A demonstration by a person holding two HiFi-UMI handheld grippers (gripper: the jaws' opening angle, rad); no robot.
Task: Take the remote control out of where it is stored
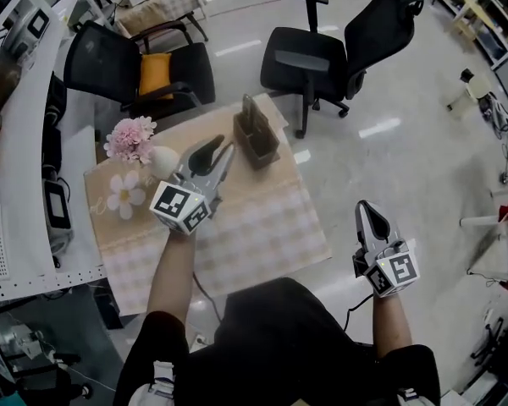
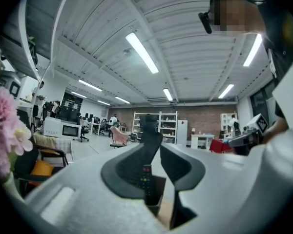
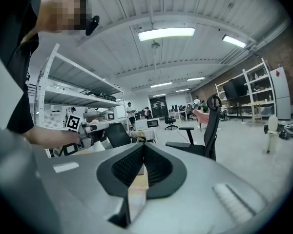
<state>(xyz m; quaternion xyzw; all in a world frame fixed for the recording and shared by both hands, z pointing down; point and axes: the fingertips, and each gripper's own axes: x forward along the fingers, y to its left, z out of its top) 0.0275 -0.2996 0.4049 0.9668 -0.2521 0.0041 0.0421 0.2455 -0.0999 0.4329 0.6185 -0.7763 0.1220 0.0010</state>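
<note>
A dark remote control stands upright in a brown holder box at the far edge of the cloth-covered table. My left gripper lies level over the table and points at the box from a short way off. Its jaws are slightly apart with nothing held. In the left gripper view the remote control shows through the gap between the jaws of my left gripper, sticking out of the holder box. My right gripper hangs off the table's right side; my right gripper is shut and empty.
Pink flowers and a white flower decoration sit on the table's left part. A black office chair stands beyond the table, another chair with a yellow cushion at the far left. A white curved desk runs along the left.
</note>
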